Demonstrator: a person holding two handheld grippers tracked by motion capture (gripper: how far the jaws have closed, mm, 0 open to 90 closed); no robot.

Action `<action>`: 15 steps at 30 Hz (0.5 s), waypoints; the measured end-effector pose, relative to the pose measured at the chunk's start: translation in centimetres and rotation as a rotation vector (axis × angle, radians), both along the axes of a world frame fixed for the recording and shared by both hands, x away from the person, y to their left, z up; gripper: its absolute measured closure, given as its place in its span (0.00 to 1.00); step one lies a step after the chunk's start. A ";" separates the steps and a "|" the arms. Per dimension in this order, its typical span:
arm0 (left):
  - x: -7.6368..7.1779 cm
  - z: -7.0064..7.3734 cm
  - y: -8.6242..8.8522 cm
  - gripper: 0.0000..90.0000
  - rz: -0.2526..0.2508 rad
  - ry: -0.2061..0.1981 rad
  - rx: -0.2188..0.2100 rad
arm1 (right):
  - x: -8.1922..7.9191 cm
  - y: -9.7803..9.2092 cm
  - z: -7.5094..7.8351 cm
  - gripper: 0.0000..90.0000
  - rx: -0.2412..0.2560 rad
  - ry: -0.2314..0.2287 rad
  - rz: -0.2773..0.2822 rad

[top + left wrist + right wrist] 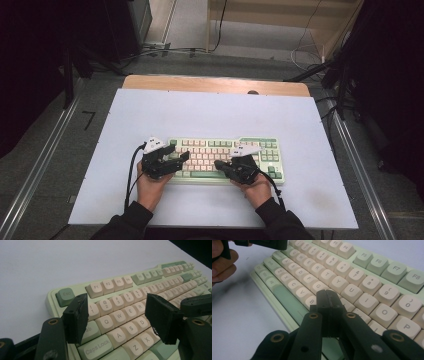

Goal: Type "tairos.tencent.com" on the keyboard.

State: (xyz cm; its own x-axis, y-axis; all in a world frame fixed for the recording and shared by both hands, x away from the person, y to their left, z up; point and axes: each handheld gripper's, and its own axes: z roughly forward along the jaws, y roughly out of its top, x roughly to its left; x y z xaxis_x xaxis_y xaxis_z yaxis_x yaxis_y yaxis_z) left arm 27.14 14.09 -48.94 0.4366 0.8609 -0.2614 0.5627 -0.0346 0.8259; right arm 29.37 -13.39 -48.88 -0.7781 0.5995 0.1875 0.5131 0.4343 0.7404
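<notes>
A pale green keyboard with cream and green keys lies on the white tabletop, toward the front. My left gripper hovers over its left end with the jaws open. In the left gripper view the keyboard shows its Q, W, A and S keys in the gap of my left gripper. My right gripper sits over the bottom rows near the middle, pointing left. In its own view my right gripper is shut with nothing in it, tips just above the keyboard near the B key.
A bare wooden strip runs along the table's far edge. Cables and dark stands crowd the floor beyond and at both sides. White surface lies open behind and beside the keyboard. The left hand is at the keyboard's corner.
</notes>
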 end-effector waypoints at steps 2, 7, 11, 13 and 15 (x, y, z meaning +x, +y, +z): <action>0.0 0.0 0.0 0.40 0.001 0.002 0.002 | 0.0 0.0 0.0 0.97 0.001 -0.003 0.000; 0.0 0.0 -0.1 0.40 -0.001 0.000 -0.001 | -0.1 0.1 0.0 0.97 0.000 -0.004 0.003; 0.0 -0.1 -0.1 0.40 -0.004 0.004 0.005 | -0.1 0.2 0.0 0.97 -0.008 -0.004 0.006; 0.0 -0.1 -0.1 0.40 -0.006 0.003 -0.002 | -0.1 0.3 -0.2 0.97 -0.015 0.001 0.008; 0.0 -0.1 -0.1 0.40 -0.008 0.003 -0.004 | -0.1 0.5 -0.4 0.97 -0.026 0.004 0.010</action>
State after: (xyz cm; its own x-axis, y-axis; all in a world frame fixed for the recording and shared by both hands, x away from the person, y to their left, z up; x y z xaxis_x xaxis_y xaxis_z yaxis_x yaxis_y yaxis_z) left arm 27.18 14.00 -49.01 0.4430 0.8562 -0.2660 0.5646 -0.0360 0.8246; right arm 29.26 -12.87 -49.28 -0.7832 0.5966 0.1750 0.5115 0.4582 0.7270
